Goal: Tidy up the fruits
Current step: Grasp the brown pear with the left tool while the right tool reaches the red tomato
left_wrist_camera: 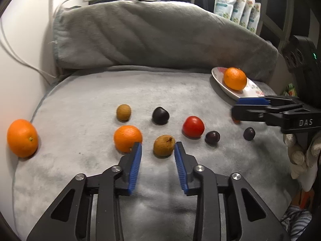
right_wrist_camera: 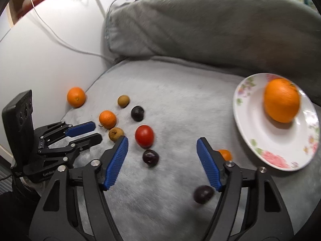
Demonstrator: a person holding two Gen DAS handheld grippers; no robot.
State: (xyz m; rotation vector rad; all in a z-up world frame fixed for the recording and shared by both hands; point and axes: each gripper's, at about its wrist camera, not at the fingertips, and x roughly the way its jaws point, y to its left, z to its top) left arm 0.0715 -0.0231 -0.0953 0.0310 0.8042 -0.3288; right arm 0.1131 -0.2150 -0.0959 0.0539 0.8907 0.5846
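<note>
A brown fruit (left_wrist_camera: 163,145) lies on the grey blanket (left_wrist_camera: 80,170) between the tips of my left gripper (left_wrist_camera: 158,144). The right pad is at the fruit's side and a gap shows at the left pad, so the jaws stand open. An orange (left_wrist_camera: 127,138) sits just left of them. My right gripper (right_wrist_camera: 162,140) hangs open over bare blanket with nothing between its fingers. A dark plum (right_wrist_camera: 203,194) lies by its right finger, and a small orange fruit (right_wrist_camera: 225,154) peeks out behind it. A flowered plate (right_wrist_camera: 270,140) holds one orange (right_wrist_camera: 281,100).
A tomato (left_wrist_camera: 193,126), two more plums (left_wrist_camera: 160,115) (left_wrist_camera: 212,137), a second brown fruit (left_wrist_camera: 123,112) and an orange (left_wrist_camera: 22,138) at the left edge lie loose. A grey pillow (left_wrist_camera: 150,34) rises behind. The white wall (left_wrist_camera: 26,40) has cables along it.
</note>
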